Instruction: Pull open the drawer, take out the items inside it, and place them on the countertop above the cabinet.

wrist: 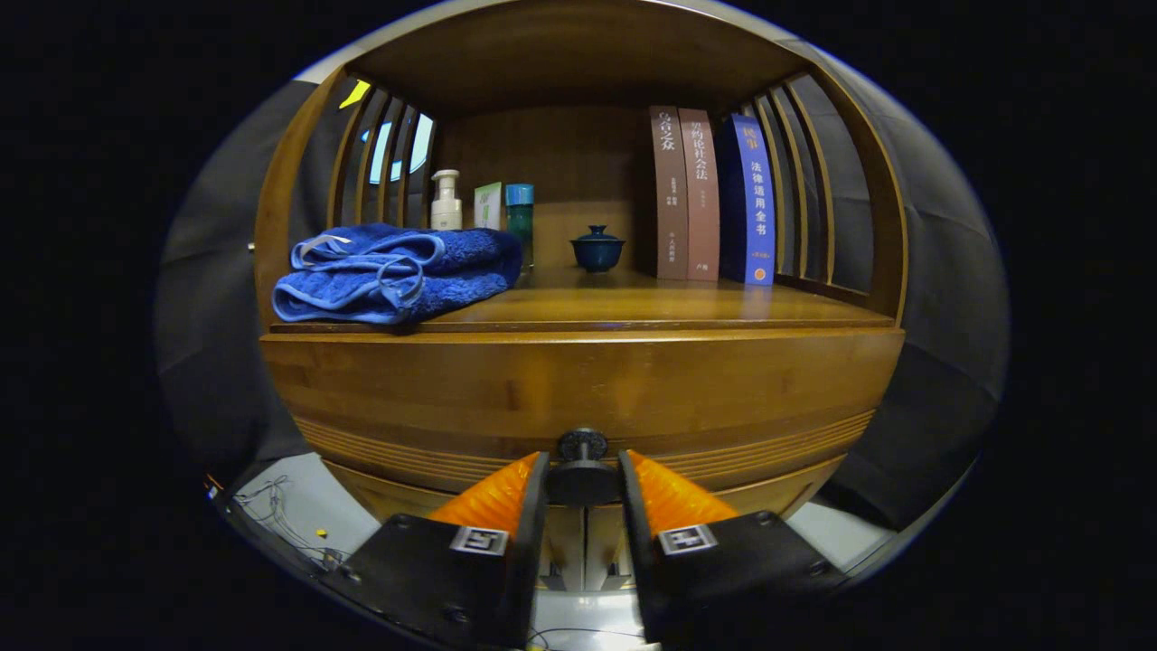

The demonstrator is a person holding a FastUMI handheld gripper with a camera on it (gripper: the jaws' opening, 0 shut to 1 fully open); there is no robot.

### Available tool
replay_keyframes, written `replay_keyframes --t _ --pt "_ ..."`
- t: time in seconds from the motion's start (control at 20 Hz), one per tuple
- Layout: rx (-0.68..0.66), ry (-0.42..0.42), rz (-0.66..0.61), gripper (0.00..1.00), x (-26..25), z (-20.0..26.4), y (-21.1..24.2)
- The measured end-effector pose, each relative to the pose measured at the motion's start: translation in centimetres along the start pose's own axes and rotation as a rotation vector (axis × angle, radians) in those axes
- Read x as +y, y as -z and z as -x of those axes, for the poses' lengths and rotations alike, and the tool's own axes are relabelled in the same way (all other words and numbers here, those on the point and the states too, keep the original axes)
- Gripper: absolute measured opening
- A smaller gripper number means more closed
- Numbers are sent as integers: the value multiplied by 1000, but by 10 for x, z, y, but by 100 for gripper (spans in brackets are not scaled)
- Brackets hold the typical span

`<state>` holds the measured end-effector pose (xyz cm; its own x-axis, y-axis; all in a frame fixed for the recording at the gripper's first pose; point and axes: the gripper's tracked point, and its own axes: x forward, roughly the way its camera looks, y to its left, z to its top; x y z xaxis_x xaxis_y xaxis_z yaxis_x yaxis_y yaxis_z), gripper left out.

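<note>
Gripper (583,479) fingers pinch the dark drawer knob (582,470) at twelve o'clock between them, drawer front (578,389) closed. Up on the bench (633,307), a folded blue towel (393,271) lies at ten o'clock.

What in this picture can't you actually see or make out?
- Inside of the drawer: its closed front hides any items.
- Grip of the tool on the knob: the fingers flank it, but contact cannot be told.
- Bottles at the back of the countertop: the folded blue towel covers their bases.
- Bottle labels: too small.
- Cabinet base: hidden behind the tool.
</note>
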<state>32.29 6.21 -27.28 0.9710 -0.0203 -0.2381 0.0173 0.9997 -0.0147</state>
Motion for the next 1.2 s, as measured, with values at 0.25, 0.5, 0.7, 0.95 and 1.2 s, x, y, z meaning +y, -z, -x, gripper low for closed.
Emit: replay_keyframes --t 0.25,0.5,0.7,0.95,1.2 --pt "6 2 -29 30 2 10 -2" --pt "14 8 -34 30 1 37 6" --pt "23 2 -49 30 0 71 16" --pt "20 -7 -45 30 -3 112 26" --pt "24 -15 -34 30 -3 144 35"
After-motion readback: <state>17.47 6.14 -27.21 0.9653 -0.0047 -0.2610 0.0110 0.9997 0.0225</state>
